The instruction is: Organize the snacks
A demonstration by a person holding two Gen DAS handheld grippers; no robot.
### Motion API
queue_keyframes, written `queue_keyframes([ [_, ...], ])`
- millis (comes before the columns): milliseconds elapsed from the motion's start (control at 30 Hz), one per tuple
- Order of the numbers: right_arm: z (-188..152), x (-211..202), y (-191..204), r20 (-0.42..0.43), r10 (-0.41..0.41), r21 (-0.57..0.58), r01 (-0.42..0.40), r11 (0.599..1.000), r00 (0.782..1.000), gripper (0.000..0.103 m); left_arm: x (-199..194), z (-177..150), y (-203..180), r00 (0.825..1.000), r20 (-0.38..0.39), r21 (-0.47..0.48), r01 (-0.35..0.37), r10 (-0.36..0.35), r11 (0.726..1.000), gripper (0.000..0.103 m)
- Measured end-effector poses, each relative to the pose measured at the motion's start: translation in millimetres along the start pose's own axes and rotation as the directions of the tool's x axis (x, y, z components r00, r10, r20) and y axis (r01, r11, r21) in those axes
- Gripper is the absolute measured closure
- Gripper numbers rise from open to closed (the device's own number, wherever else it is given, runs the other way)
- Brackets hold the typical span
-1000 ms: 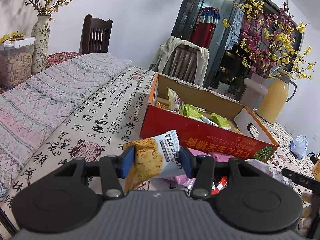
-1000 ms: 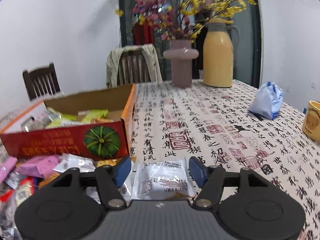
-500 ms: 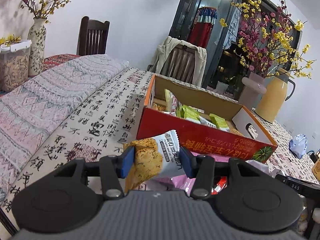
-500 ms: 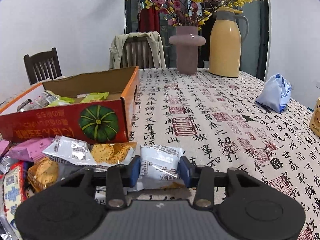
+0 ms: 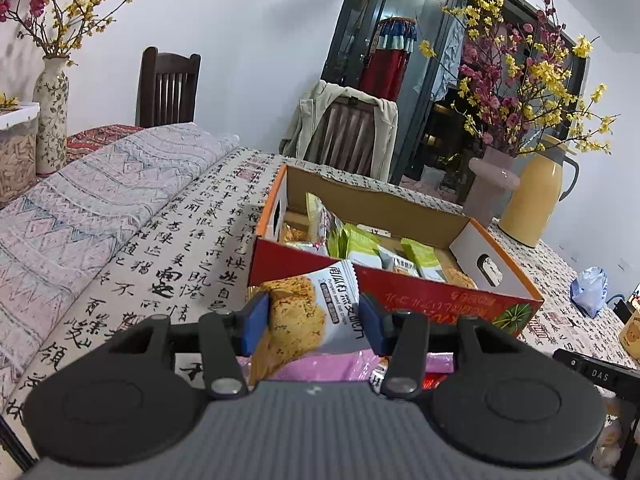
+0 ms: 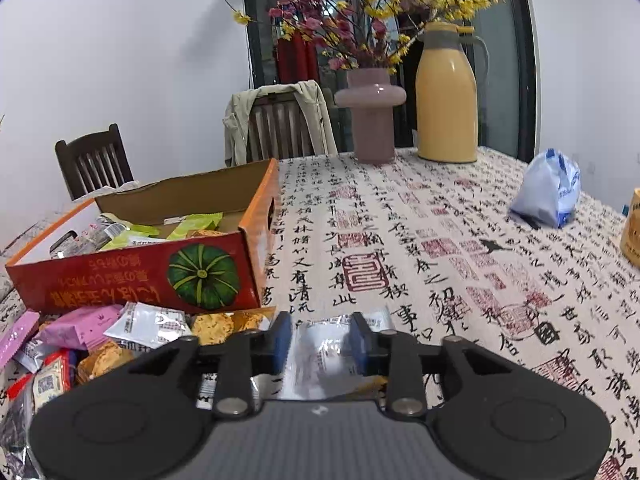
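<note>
My right fingers just closed on a silver packet beside the box; left fingers hold a biscuit packet, both ready for boxing.

Each gripper, left and right, is built of matte black arms on round housings, tipped with blue pads, joined by silver screws above a ribbed grey body.
</note>
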State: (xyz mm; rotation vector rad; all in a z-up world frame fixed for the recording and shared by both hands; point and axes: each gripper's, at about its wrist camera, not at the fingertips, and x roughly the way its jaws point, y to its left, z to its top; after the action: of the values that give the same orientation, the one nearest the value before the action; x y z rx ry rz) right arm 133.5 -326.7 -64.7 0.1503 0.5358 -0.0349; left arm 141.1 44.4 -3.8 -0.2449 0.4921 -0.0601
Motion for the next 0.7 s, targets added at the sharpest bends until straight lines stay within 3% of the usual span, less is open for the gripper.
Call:
queue_keyframes([
  [67,0,4,1,-0.009,-0.013,-0.004,0.013,1.0,1.0,0.051,1,0,1,1.0,-0.003,-0.004,-0.001,0.001,1.0,0.053],
  [133,-1,9,3,-0.028,-0.024,-0.018,0.024,1.0,0.999,0.046,1,0,2,1.0,-0.004,-0.005,-0.003,0.003,1.0,0.052],
  [233,-2,14,6,-0.034,-0.062,-0.043,0.06,0.997,0.998,0.041,2,0,3,1.0,-0.005,-0.006,-0.002,0.002,1.0,0.053],
  [300,-5,22,4,-0.087,-0.079,-0.048,0.075,0.996,0.993,0.042,2,0,3,1.0,-0.006,-0.007,0.001,-0.001,1.0,0.053],
  [400,-4,23,4,-0.081,-0.089,-0.058,0.084,0.995,0.993,0.053,2,-1,2,1.0,-0.006,-0.007,0.007,-0.007,1.0,0.053],
  [467,-4,22,3,-0.068,-0.084,-0.051,0.08,0.995,0.994,0.075,3,-1,2,1.0,-0.007,-0.003,0.009,-0.009,1.0,0.053],
  [567,-4,21,0,-0.056,-0.076,-0.028,0.074,0.997,0.996,0.086,3,0,2,1.0,0.0,0.015,0.011,-0.011,1.0,0.053],
  [700,-6,12,-1,0.007,-0.064,-0.011,0.065,0.998,0.998,0.087,6,4,-1,1.0,0.009,0.047,0.008,-0.009,0.999,0.052],
])
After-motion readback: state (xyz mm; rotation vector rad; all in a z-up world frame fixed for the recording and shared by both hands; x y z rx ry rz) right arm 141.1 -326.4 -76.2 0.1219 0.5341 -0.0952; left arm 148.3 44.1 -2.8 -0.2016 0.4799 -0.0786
